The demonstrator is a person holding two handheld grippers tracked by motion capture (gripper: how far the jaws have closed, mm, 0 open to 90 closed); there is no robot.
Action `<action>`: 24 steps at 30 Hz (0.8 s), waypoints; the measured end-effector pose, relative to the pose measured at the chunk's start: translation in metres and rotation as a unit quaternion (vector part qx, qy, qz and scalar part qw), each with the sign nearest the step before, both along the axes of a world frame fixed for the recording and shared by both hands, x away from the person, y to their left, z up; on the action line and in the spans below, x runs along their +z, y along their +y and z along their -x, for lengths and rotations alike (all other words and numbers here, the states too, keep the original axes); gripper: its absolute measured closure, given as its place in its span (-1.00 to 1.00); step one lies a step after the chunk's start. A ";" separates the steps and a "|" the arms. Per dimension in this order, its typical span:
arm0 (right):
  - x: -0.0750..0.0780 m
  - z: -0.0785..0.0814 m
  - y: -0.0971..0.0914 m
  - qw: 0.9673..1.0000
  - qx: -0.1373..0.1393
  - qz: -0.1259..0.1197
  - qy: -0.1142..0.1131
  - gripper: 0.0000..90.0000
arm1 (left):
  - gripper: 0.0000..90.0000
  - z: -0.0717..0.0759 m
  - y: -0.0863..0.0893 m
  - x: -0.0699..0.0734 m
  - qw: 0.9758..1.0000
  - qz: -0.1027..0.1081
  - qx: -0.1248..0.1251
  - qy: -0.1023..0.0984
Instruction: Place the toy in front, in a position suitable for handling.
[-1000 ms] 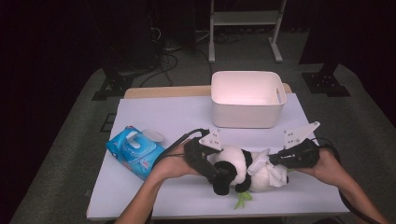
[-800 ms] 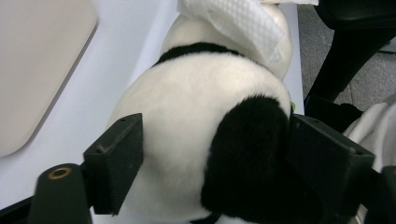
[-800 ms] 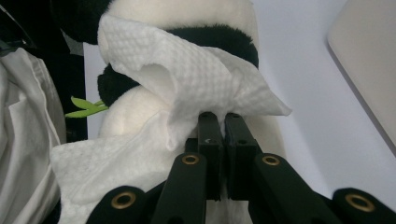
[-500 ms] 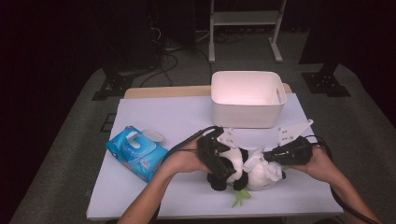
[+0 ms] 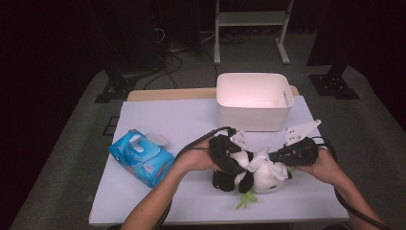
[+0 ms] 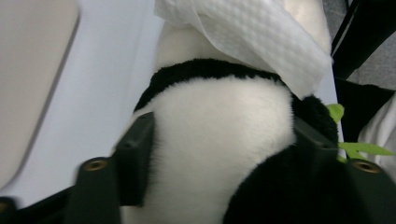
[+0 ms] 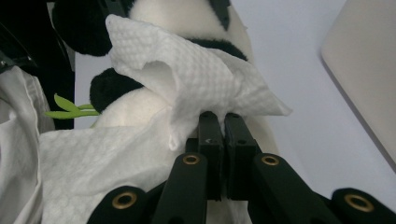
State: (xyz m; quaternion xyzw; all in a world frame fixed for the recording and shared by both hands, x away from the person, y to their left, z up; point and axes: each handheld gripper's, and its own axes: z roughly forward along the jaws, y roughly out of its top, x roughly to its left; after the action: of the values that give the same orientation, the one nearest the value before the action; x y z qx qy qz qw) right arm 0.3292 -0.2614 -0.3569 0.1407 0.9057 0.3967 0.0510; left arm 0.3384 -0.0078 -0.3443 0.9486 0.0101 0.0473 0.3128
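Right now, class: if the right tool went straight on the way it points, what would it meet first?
Most likely the black-and-white plush panda: the right tool, shut on the white textured wipe, points straight at it, draped wipe between; depth is uncertain.

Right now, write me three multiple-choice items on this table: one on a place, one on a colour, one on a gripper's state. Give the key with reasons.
1. Where does the white bin stand relative to the panda toy?
A. At the far side of the table, beyond it
B. Nearer the person than it
C. On top of it

2. What colour is the wipes pack?
A. Red
B. Blue
C. Yellow

3. What is the right gripper doing?
A. Standing wide open above the bin
B. Shut on the white wipe
C. Gripping the wipes pack

Key: 1 A, the high view shows the bin farther up the table than the toy. 2 B, the pack left of the toy is bright blue. 3 B, the right gripper view shows the jaws pressed together on the wipe's edge, which drapes over the panda.
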 end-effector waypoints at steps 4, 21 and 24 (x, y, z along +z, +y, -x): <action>0.007 -0.005 -0.001 1.000 -0.006 -0.018 -0.010 0.92 | 0.00 -0.001 0.004 0.006 1.000 0.009 0.003 -0.010; 0.011 -0.042 0.054 0.999 0.024 0.027 -0.012 0.92 | -0.13 -0.024 0.046 0.001 0.998 0.049 0.036 -0.025; 0.009 -0.036 0.054 0.999 0.026 0.025 -0.008 0.92 | -0.26 -0.017 0.046 0.002 0.998 0.055 0.033 -0.015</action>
State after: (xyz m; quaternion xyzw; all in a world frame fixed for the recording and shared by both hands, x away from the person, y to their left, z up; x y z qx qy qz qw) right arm 0.3651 -0.2076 -0.3479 0.1129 0.9181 0.3764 0.0515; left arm 0.3558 0.0383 -0.3420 0.9282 0.0397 0.0714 0.3629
